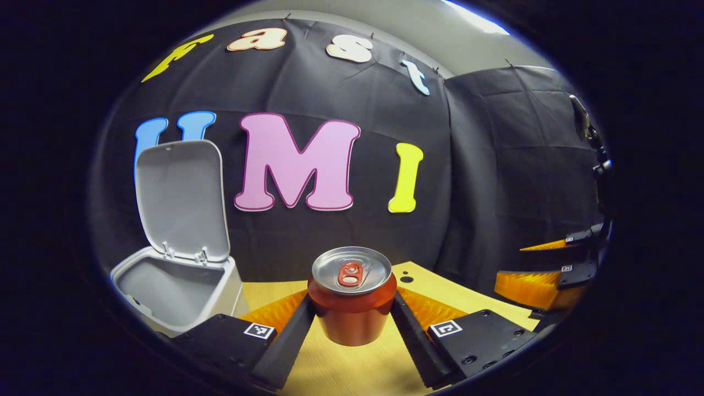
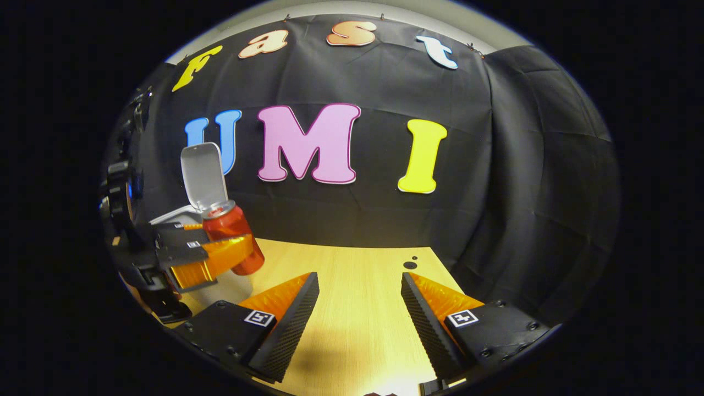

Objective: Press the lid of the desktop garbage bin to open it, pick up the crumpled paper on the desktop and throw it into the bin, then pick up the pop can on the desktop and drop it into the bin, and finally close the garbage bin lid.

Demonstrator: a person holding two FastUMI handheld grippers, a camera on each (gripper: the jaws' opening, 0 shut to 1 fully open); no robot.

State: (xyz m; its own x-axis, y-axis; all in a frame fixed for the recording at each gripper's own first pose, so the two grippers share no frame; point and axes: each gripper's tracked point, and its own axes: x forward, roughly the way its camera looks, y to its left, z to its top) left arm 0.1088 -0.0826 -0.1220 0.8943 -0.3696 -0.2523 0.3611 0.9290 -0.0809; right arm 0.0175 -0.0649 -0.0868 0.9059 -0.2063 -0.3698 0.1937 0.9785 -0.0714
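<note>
A red pop can (image 1: 352,303) with a silver top and red pull tab hangs upright above the wooden desktop, clamped at both sides. To its left, the grey desktop garbage bin (image 1: 165,291) stands with its hinged lid (image 1: 181,201) raised upright against the black backdrop.

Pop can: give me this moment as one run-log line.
pop can: upright, lifted off table | left gripper: shut on can | right gripper: open, empty | bin: lid up | crumpled paper: unseen
</note>
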